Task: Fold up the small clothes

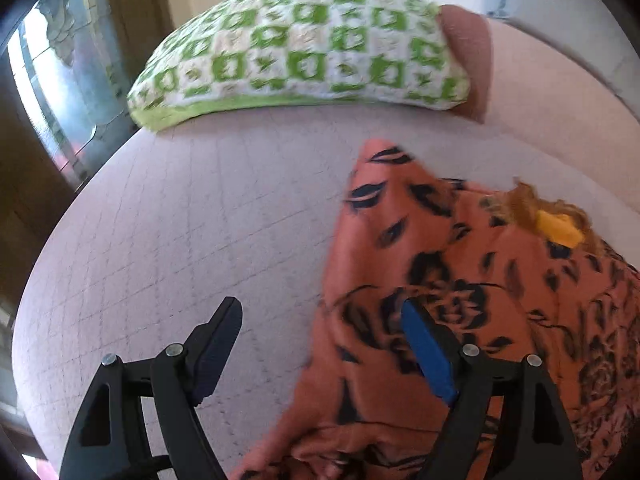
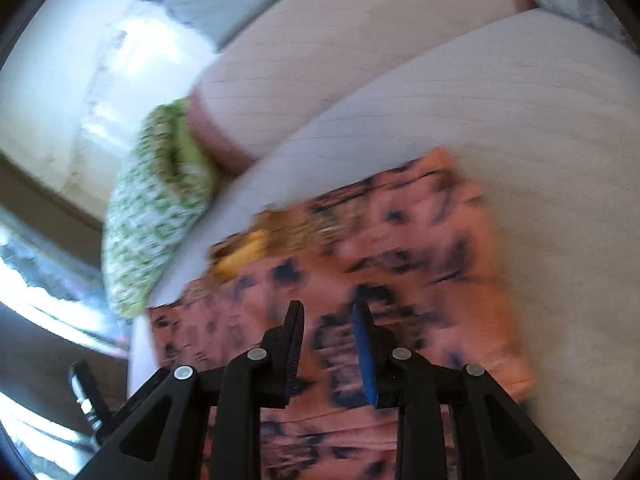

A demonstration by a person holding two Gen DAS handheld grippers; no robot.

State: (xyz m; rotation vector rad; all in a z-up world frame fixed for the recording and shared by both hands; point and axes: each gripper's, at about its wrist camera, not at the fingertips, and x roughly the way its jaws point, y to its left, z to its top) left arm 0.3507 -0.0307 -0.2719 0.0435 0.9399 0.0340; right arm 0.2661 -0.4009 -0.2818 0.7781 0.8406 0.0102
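A small orange garment with black print [image 1: 460,280] lies on a pale pink quilted cushion [image 1: 180,240]. It has a yellow label [image 1: 558,228] at its neck. My left gripper [image 1: 320,316] is open above the garment's left edge, one finger over bare cushion, the blue-padded finger [image 1: 428,356] over the cloth. In the right wrist view the garment [image 2: 400,248] lies folded in a rough rectangle, blurred by motion. My right gripper [image 2: 326,316] hovers over it, jaws open with a narrow gap, holding nothing.
A green-and-white crocheted pillow [image 1: 304,52] lies at the far end of the cushion; it also shows in the right wrist view [image 2: 156,208]. A backrest cushion [image 2: 340,60] runs alongside. A window and dark frame [image 1: 52,92] stand to the left past the cushion edge.
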